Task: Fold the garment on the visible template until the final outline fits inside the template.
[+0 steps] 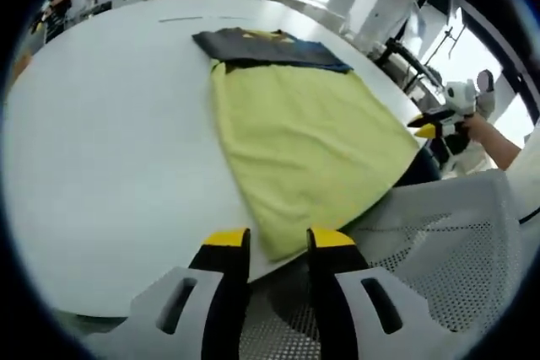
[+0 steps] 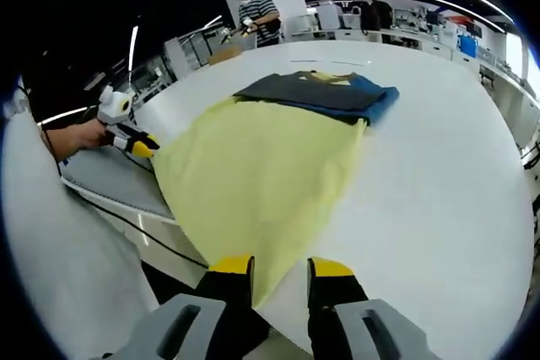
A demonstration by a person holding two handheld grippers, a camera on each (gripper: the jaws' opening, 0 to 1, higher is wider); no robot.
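In the left gripper view my left gripper [image 1: 280,240] hung at the near edge of the white table [image 1: 110,141], its two yellow-tipped jaws standing apart with nothing between them. The yellow garment [image 1: 304,145] lay spread flat on the table ahead of the jaws, its nearest corner reaching just over the table edge, close to the jaw tips but not gripped. At the garment's far end lay a folded stack of dark cloth [image 1: 268,48], grey on top with a blue layer showing along one side; the yellow cloth ran up to it and seemed to touch or tuck beneath it. I could not make out a template outline under the garment. A white mesh chair back [image 1: 439,242] stood beside the table below the garment's edge. My right gripper [image 1: 434,126] showed at the far side of the table, held in my hand [image 1: 479,128].

In the right gripper view my right gripper [image 2: 280,269] also had its jaws parted and empty, hovering above the garment's [image 2: 253,174] near point. The dark stack [image 2: 325,90] sat beyond it. My left gripper [image 2: 135,142] appeared off the table's edge. A person in a striped shirt [image 2: 261,23] stood beyond the table.
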